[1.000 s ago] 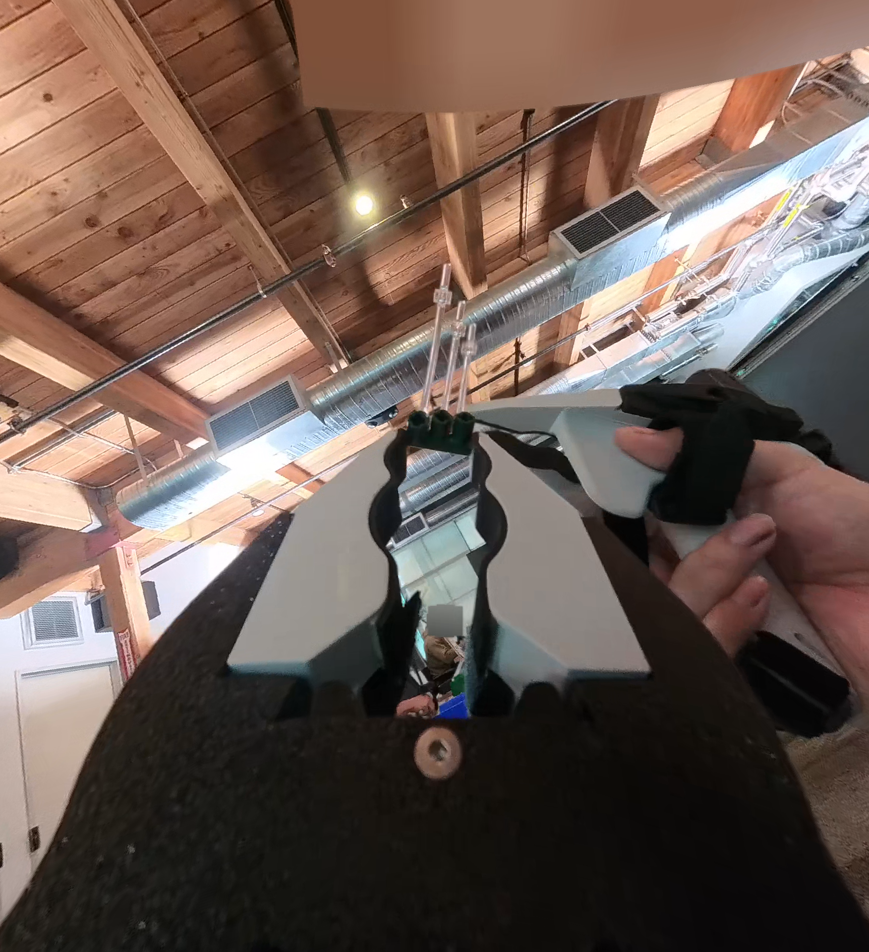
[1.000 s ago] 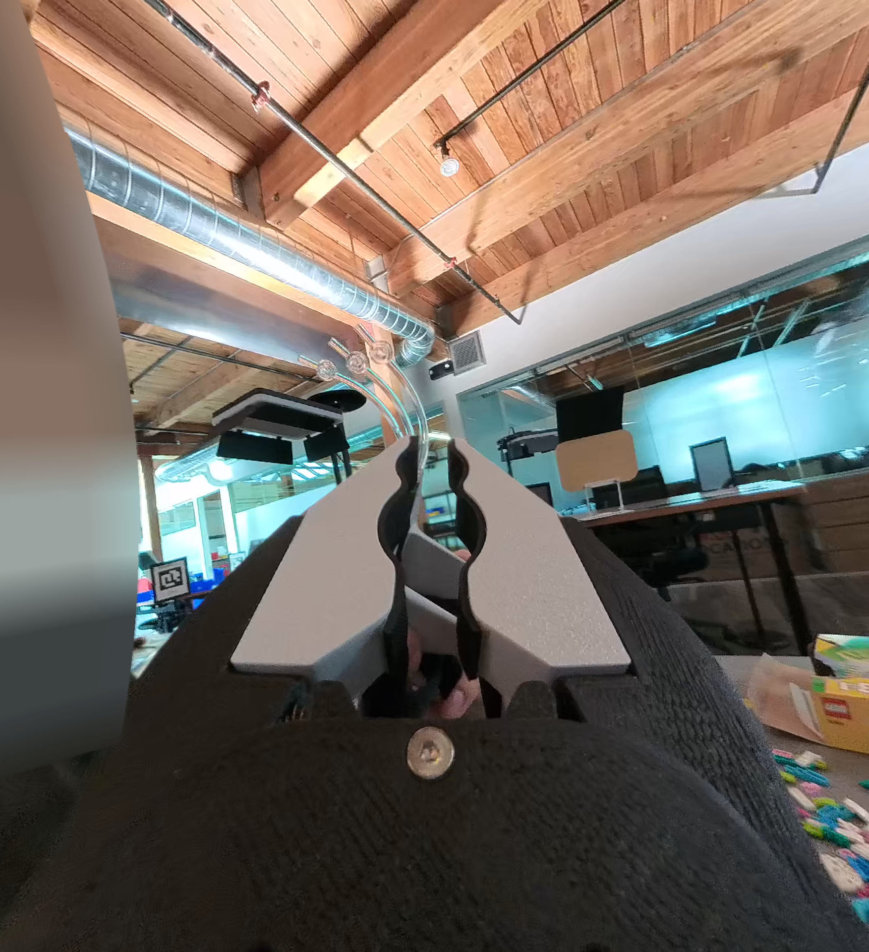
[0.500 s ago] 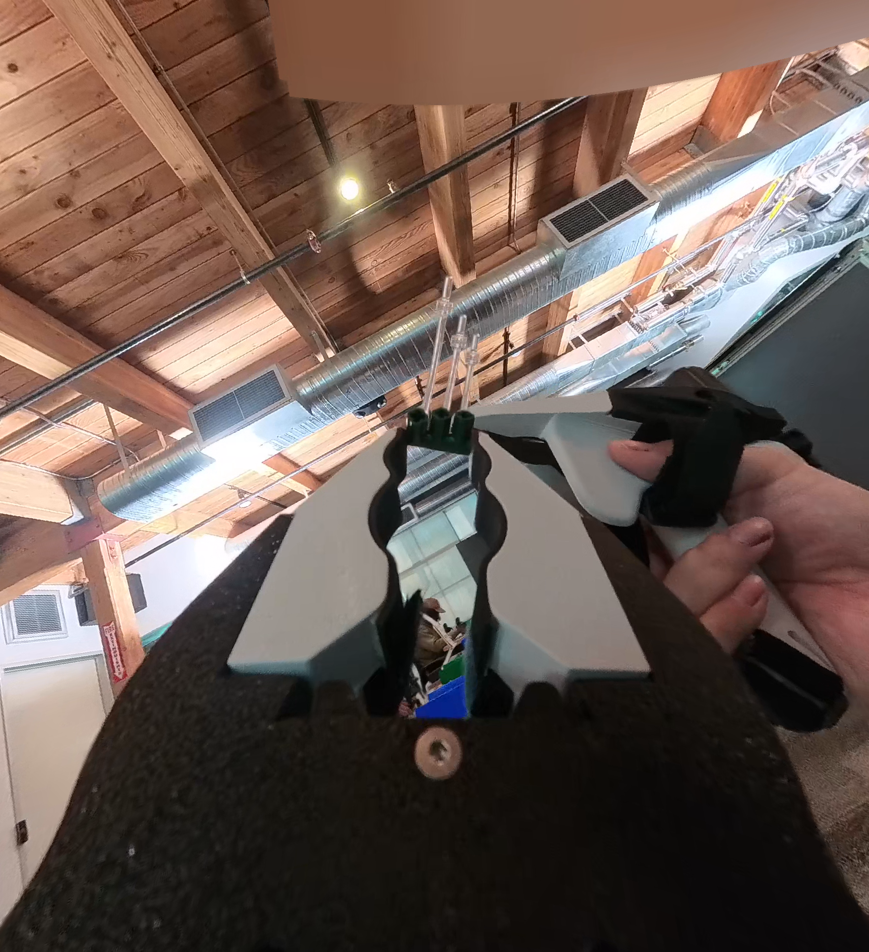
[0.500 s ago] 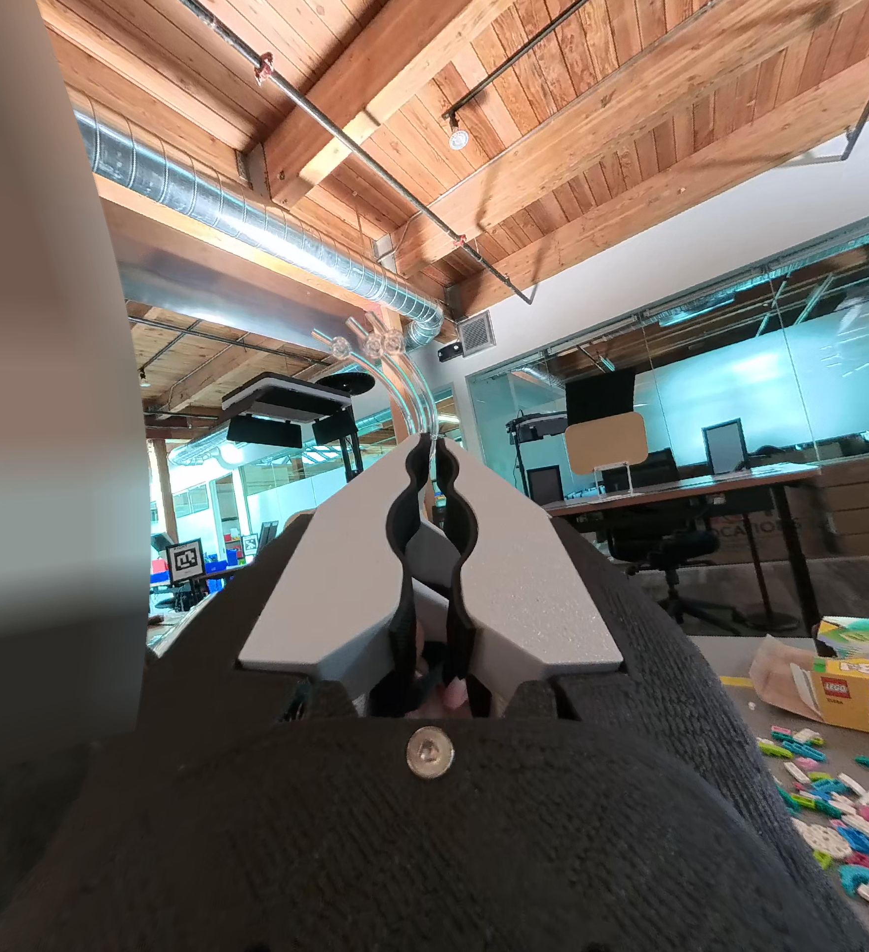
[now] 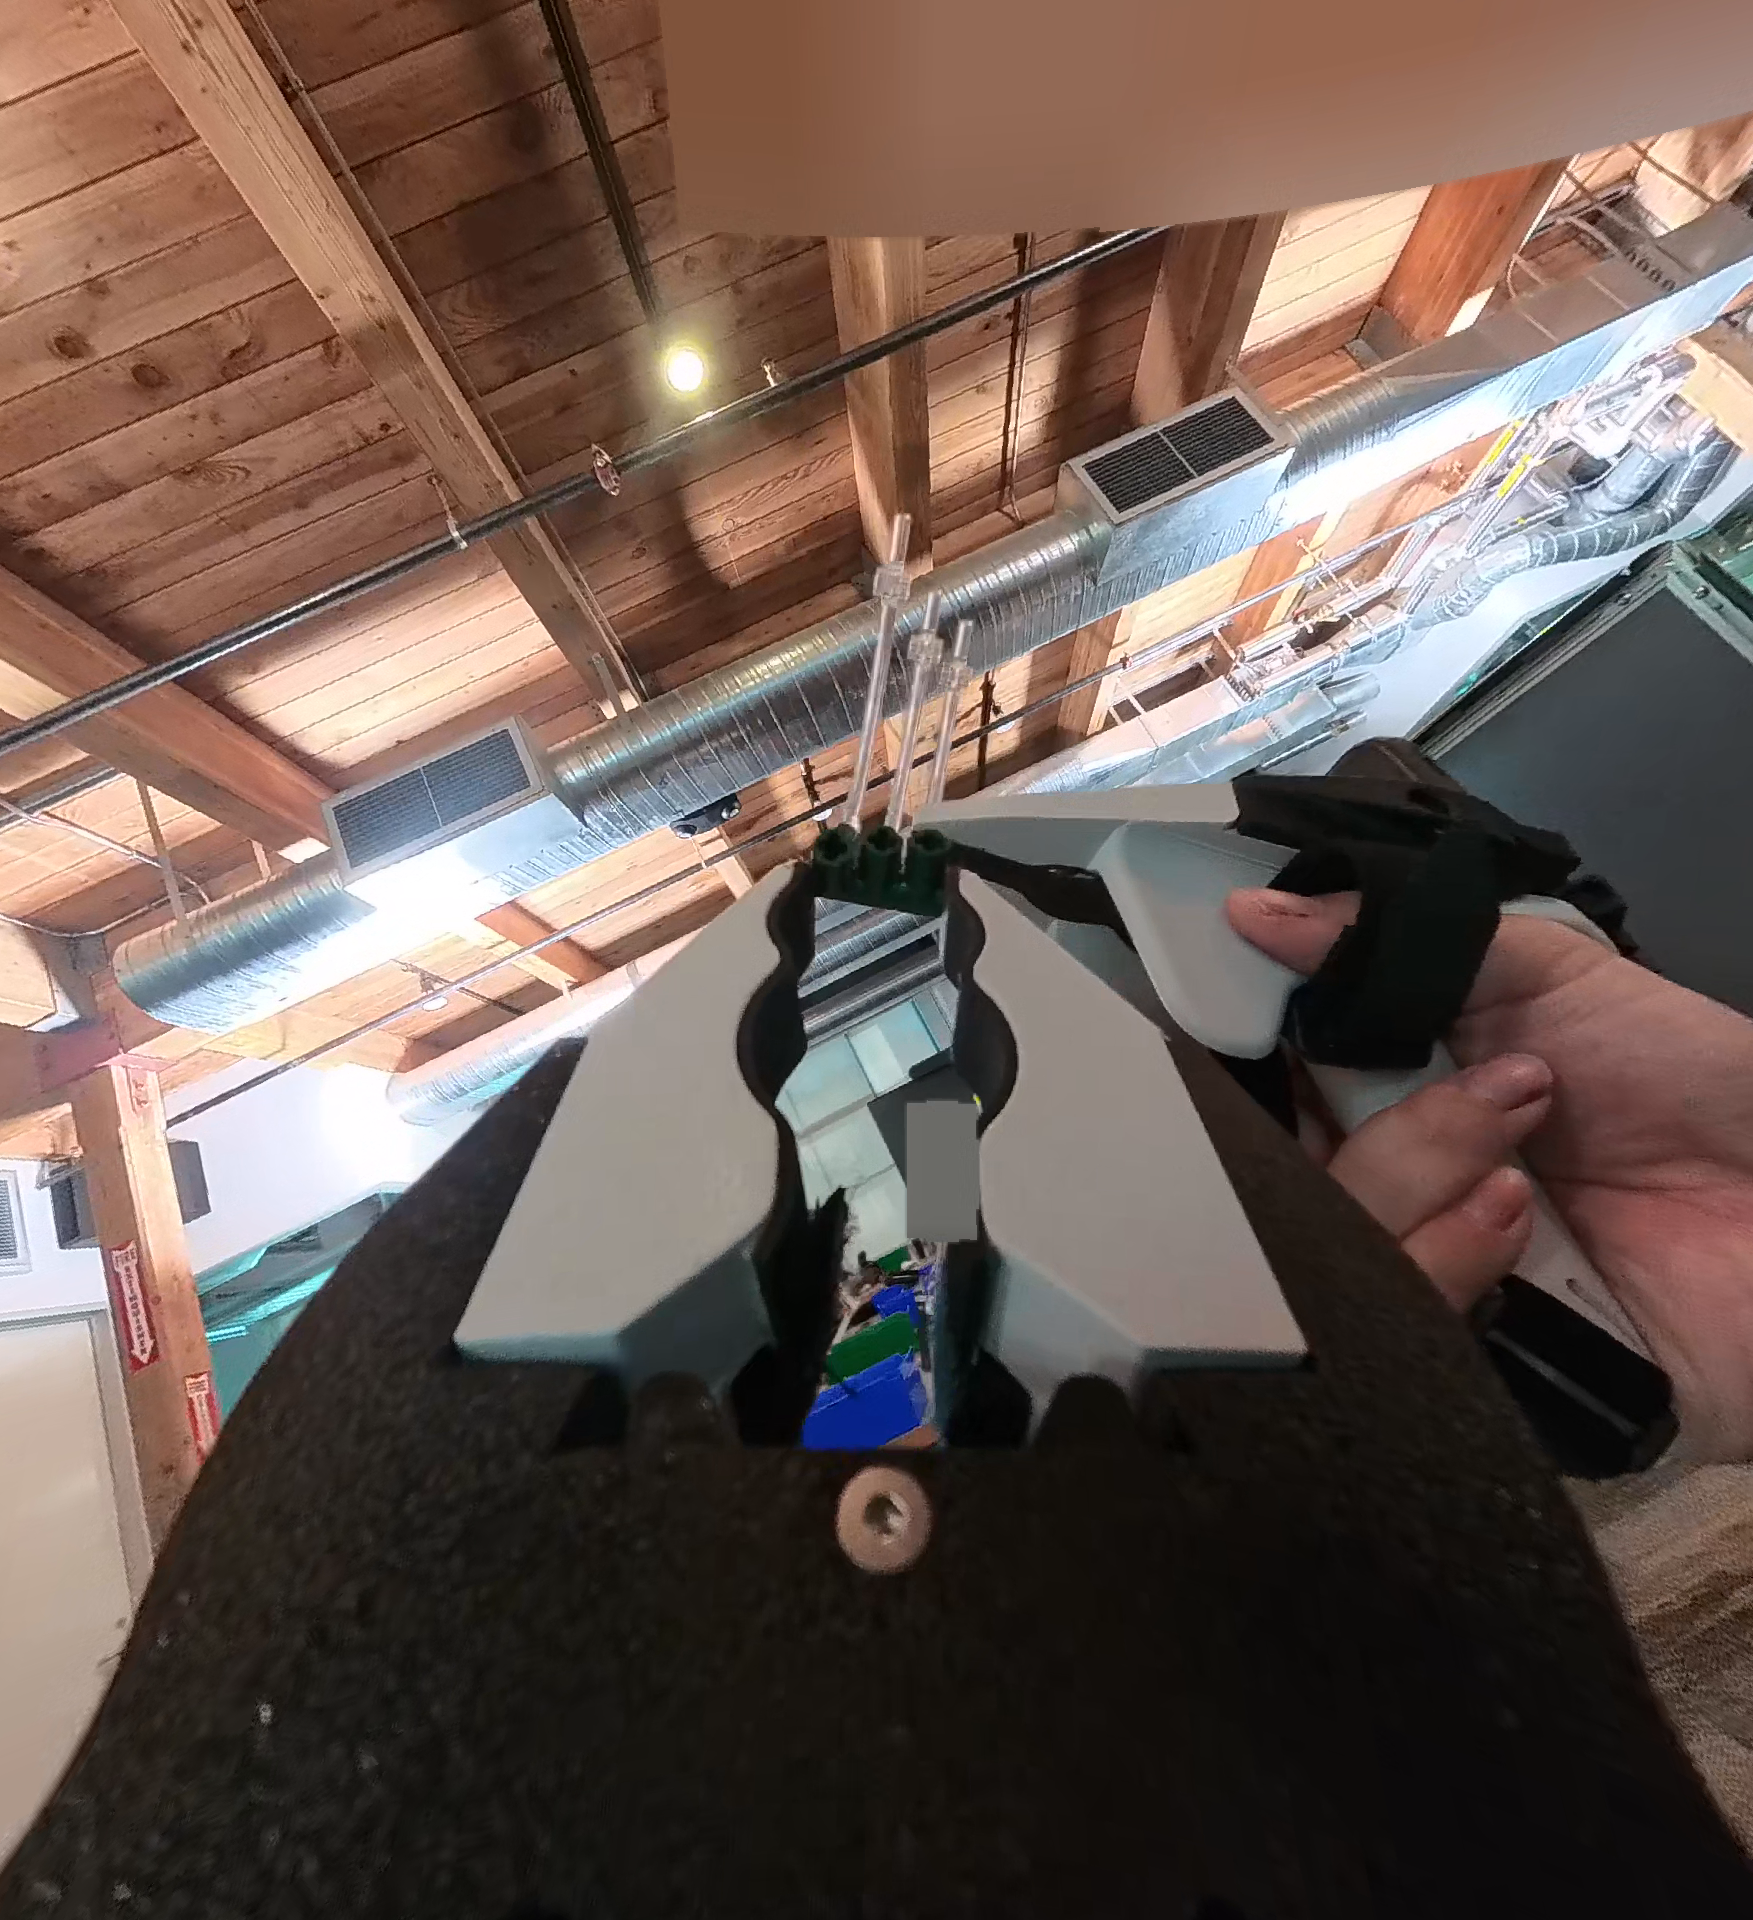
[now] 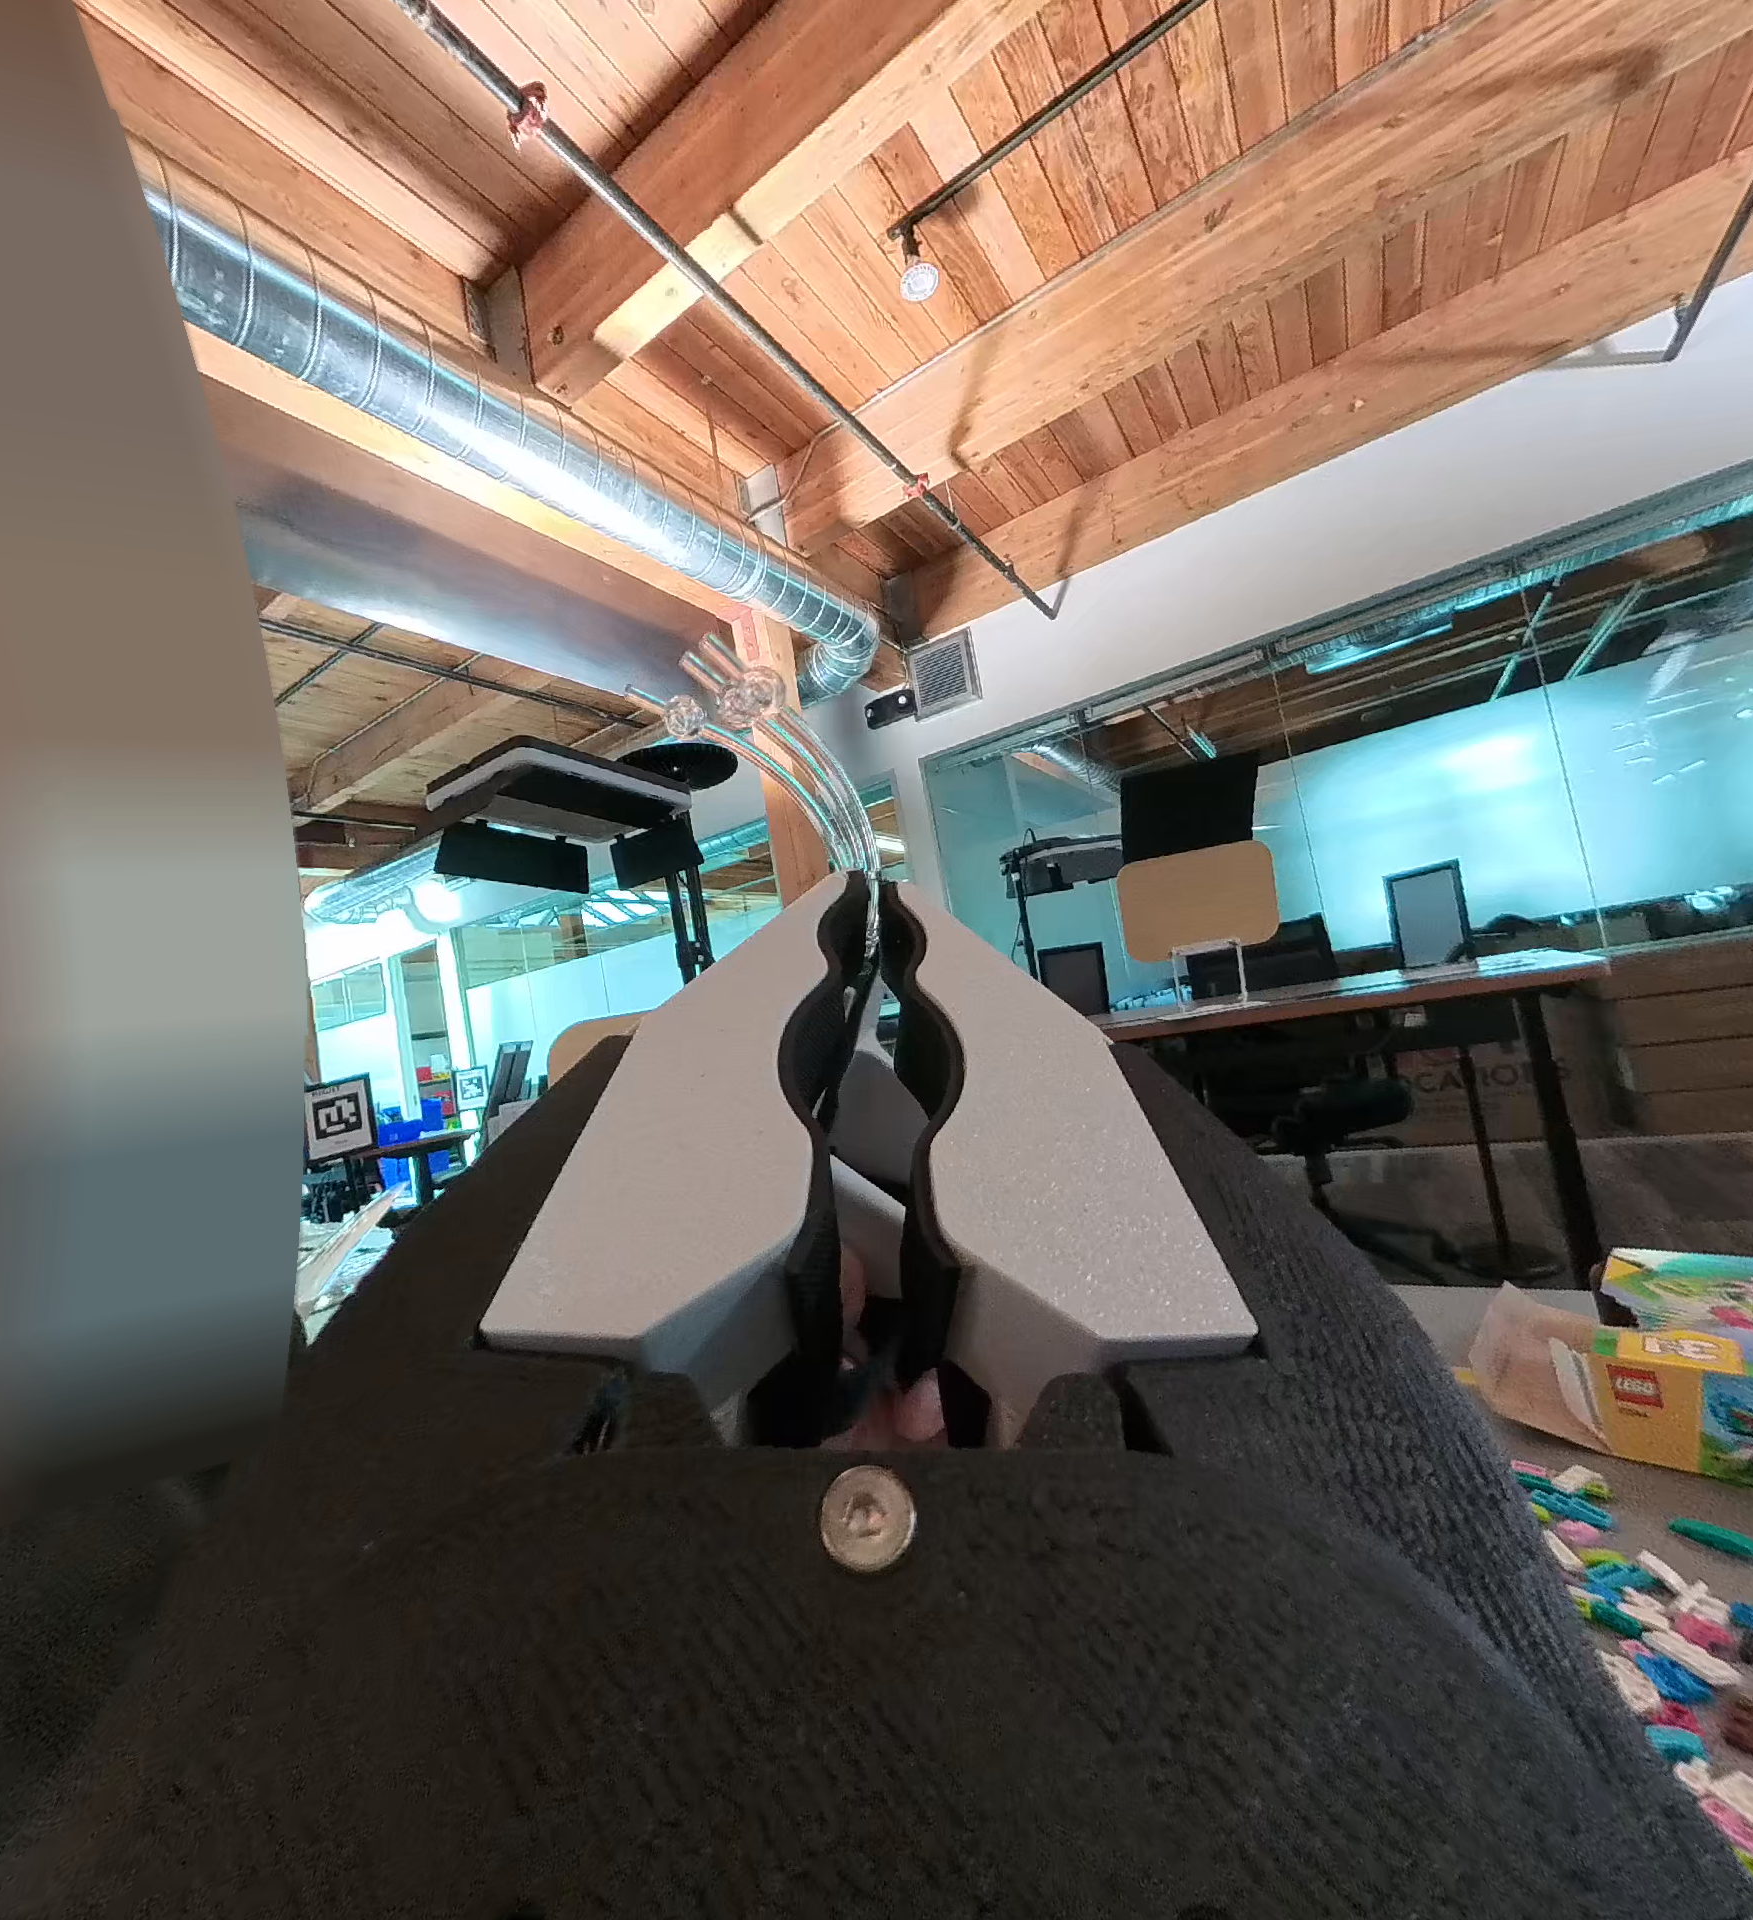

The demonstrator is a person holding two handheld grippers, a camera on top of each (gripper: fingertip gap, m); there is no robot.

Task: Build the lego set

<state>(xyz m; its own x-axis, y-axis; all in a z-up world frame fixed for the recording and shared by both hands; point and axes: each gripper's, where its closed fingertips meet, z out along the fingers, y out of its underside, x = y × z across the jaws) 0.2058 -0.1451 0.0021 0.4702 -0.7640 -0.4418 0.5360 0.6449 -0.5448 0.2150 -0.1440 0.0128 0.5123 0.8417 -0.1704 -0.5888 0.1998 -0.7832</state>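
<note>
My right gripper (image 6: pixel 874 894) has now closed onto the clear stems (image 6: pixel 810 779); my left gripper (image 5: pixel 877 894) keeps pinching the green brick (image 5: pixel 877 871). Seating can proceed.

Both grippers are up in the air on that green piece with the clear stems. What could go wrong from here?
1. The left gripper pinches the small green brick only at its fingertips; it could twist out and drop.
2. The right gripper is shut on the thin clear stems; pulling could bend them or pop them loose.
</note>
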